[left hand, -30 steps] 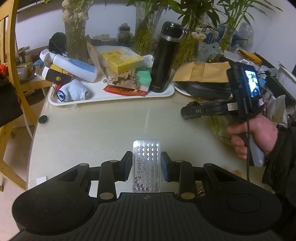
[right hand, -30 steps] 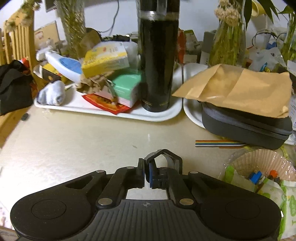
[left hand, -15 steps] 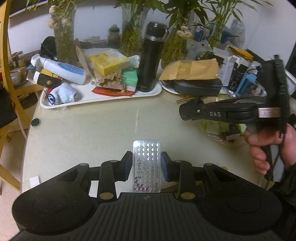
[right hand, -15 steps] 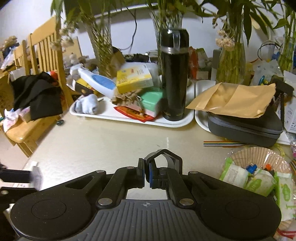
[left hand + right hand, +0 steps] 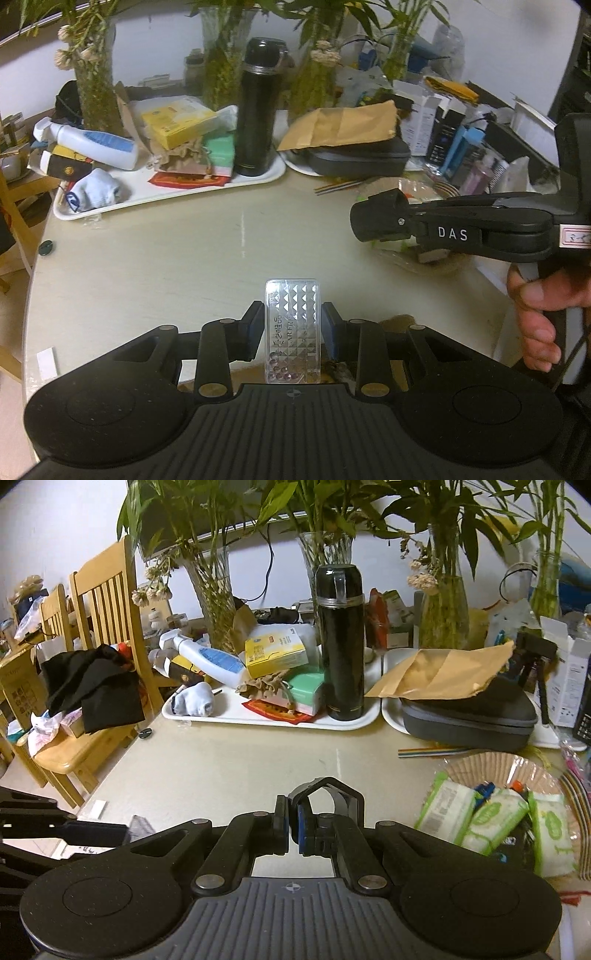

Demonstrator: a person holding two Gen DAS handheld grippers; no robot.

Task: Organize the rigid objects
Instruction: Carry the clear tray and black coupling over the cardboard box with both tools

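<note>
The left tool (image 5: 293, 328) grips a clear studded case (image 5: 293, 325), held above the tabletop (image 5: 166, 258). At right, the right tool (image 5: 293, 825) is closed with nothing between its pads, facing the white tray (image 5: 266, 722) and black flask (image 5: 340, 642).

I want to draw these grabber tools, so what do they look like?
Both are black plastic. The left gripper has ribbed casing, two round discs, brass-coloured pivot pins and blue-edged pads. The right gripper is a pistol-style tool with white letters DAS, a small label, a pale trigger and a thin black cable.
</note>
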